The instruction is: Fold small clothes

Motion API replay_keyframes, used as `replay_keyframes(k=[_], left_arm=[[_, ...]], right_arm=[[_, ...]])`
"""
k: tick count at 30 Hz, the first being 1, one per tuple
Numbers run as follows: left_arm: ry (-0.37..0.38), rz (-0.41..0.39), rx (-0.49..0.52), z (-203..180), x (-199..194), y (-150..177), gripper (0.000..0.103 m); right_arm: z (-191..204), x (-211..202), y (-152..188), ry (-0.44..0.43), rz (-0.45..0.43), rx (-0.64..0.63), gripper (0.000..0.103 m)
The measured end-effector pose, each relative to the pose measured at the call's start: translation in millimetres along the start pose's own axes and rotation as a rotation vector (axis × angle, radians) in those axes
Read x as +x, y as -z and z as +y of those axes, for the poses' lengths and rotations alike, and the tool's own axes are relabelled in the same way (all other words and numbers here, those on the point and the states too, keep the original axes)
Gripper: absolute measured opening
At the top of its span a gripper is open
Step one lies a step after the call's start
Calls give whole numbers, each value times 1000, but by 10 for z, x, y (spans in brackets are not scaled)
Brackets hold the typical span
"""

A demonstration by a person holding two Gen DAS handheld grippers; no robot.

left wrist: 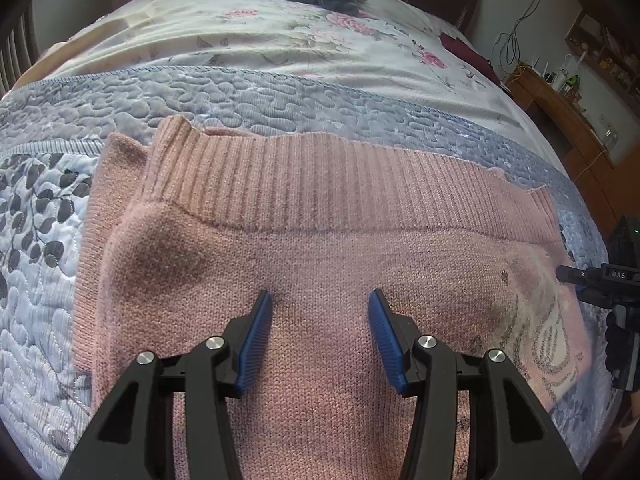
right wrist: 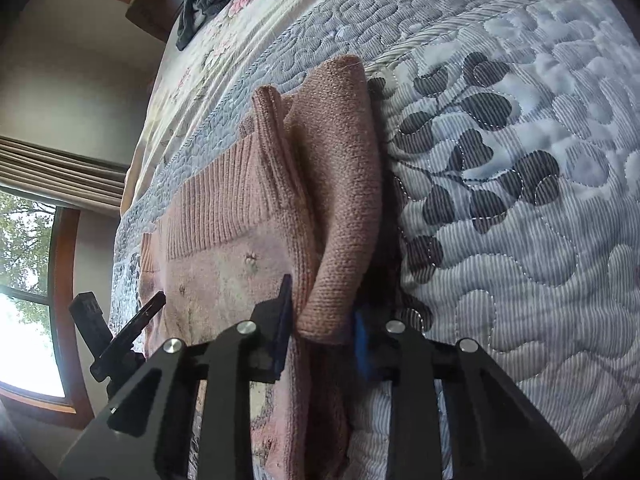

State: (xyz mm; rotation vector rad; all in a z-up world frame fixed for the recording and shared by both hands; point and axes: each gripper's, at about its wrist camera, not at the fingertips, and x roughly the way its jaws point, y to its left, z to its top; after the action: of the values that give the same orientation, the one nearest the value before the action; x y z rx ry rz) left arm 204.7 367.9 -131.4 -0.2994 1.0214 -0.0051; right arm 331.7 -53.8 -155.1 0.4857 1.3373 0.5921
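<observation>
Pink ribbed-knit sweater point(left wrist: 304, 240) lies flat on puffy quilted bedspread point(left wrist: 44, 320).

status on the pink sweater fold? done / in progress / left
Done: pink sweater lies on the quilt, one side already doubled over. In hand: right tool grips a rolled fold of knit at the edge; left tool is open above the body. Left: lay that fold down, then remaining folds.

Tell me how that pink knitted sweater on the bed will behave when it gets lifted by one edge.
Probably floppy: the pink sweater already drapes and bunches in soft folds where the right claw grips its side. Likely to sag and stretch under its own weight, given the thick ribbed knit. Unlikely to slip, since fuzzy yarn should catch on the quilt.
</observation>
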Motion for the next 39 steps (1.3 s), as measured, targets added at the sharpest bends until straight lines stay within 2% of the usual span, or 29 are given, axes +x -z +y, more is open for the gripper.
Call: replay_keyframes(k=[11, 14, 16, 18, 21, 25, 29, 32, 35, 39], left_arm=[[7, -8, 2, 7, 15, 19, 51], [13, -1, -4, 11, -51, 9, 51], [34, -4, -17, 41, -132, 21, 51], [56, -11, -27, 81, -216, 41, 51], [85, -27, -39, 143, -339, 77, 51], [101, -50, -51, 208, -468, 116, 51], [124, -76, -77, 292, -570, 148, 51], [142, -87, -106, 377, -621, 155, 51], [166, -86, -146, 472, -634, 172, 51], [204, -82, -188, 534, -627, 187, 51]], right_arm=[[-17, 13, -5, 3, 1, 11, 25], [76, -8, -19, 31, 3, -9, 24], [232, -84, -25, 20, -4, -38, 22], [452, -178, -40, -64, -6, -51, 20], [1010, -202, -33, -75, 11, -167, 20], [1747, 34, 59, -68, 69, -318, 19], [2282, 402, 165, -64, 125, -410, 16], [2477, 752, 239, 6, 179, -446, 15], [2478, 1039, 274, 70, 224, -435, 16], [2398, 1133, 308, 32, 259, -385, 31]])
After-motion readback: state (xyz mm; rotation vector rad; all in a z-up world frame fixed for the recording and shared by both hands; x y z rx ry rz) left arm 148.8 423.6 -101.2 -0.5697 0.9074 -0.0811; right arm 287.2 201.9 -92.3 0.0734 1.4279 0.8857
